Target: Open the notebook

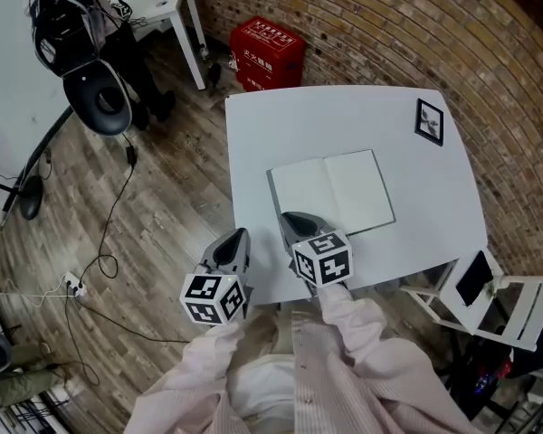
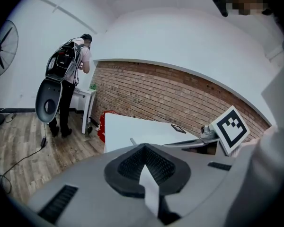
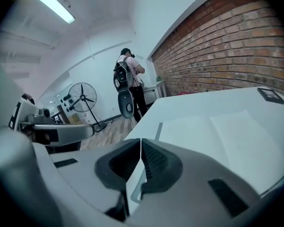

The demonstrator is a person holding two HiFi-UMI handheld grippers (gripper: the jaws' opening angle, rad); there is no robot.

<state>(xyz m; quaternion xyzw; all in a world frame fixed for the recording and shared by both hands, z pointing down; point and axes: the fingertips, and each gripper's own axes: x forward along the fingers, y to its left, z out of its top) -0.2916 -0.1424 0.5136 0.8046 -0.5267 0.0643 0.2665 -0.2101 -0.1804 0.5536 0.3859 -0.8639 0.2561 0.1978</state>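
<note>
Two pages are seen face up: the notebook lies spread open on the white counter, so the opening is judged done. The left gripper and right gripper are held closed and empty at the near edge; only withdrawal is called for.

Below me a white, square-topped desk stands on the wood-plank floor. A white-paged notebook lies open and flat on the desk, nearer my edge than the far one, its spine running away from me at a slight slant. Well apart from it, near the far right corner, lies a small black-framed square card.
</note>
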